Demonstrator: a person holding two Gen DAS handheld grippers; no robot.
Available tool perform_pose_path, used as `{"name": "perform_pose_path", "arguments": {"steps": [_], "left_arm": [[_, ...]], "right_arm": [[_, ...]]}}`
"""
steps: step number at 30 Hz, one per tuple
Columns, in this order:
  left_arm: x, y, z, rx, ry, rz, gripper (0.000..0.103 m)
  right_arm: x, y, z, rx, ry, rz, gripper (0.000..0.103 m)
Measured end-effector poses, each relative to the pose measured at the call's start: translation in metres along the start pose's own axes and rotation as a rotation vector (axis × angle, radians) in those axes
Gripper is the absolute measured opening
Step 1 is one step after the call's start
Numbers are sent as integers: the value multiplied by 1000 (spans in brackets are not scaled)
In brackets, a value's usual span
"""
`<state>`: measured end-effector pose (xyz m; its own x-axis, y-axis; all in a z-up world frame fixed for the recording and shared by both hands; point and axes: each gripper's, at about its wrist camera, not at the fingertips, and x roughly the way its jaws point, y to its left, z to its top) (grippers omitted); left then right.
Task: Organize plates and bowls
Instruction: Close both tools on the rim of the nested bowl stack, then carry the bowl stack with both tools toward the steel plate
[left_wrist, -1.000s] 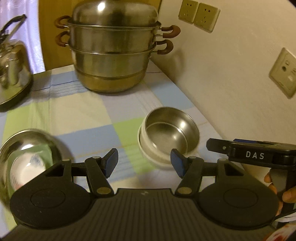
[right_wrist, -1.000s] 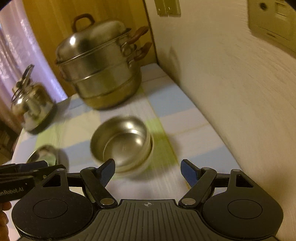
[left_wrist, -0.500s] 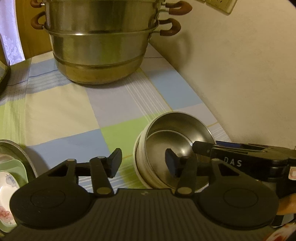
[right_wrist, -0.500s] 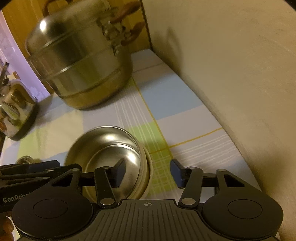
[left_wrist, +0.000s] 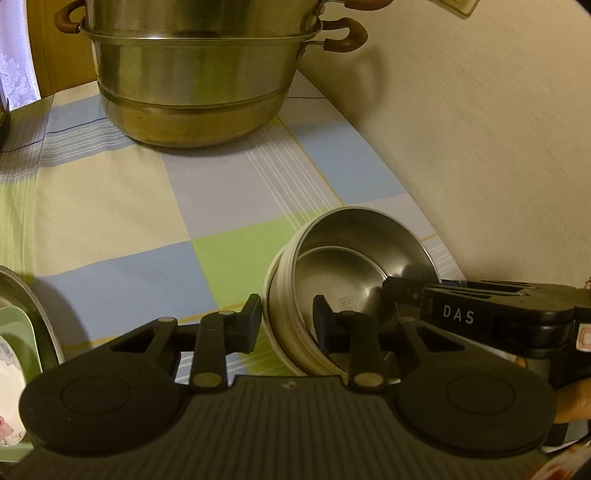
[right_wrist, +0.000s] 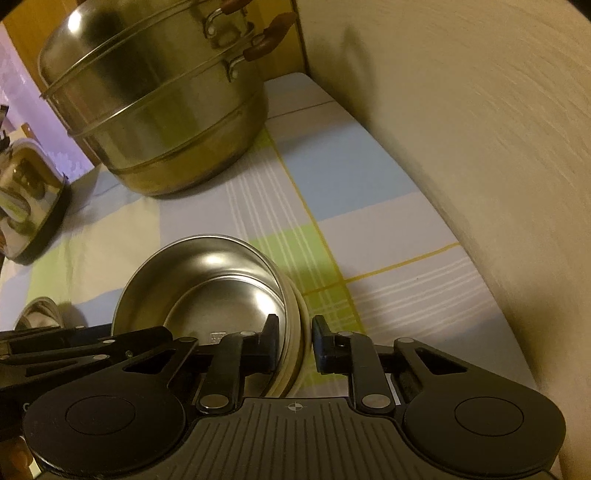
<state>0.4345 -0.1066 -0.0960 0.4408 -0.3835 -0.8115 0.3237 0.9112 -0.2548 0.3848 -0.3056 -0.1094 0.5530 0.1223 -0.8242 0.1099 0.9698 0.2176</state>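
A steel bowl (left_wrist: 354, 266) is nested in a cream-sided bowl (left_wrist: 275, 295) on the checked tablecloth, close to the wall. My left gripper (left_wrist: 286, 325) straddles the stack's left wall, one finger outside and one inside. Its jaws are closing, with the pads against the wall. My right gripper (right_wrist: 295, 341) straddles the opposite wall of the same stack (right_wrist: 207, 280). Its jaws are closing too, the rim pinched between the pads. In the left wrist view the right gripper's body (left_wrist: 458, 314) reaches in over the bowl.
A large two-tier steel steamer pot (left_wrist: 192, 74) stands at the back. A kettle (right_wrist: 26, 199) sits far left. A steel plate (left_wrist: 44, 325) holding a green dish and a floral dish lies at the left edge. The wall (left_wrist: 480, 147) runs close along the right.
Both grippers have come down and forward onto the bowl stack. Their jaws, wide apart before, have narrowed around opposite walls of it.
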Motion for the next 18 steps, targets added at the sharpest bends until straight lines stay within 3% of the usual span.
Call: {"name": "perform_pose_path", "arguments": {"steps": [18], "left_arm": [[-52, 51, -52, -111, -7, 83, 27]], "right_arm": [[-4, 55, -33, -99, 93, 112, 19]]}}
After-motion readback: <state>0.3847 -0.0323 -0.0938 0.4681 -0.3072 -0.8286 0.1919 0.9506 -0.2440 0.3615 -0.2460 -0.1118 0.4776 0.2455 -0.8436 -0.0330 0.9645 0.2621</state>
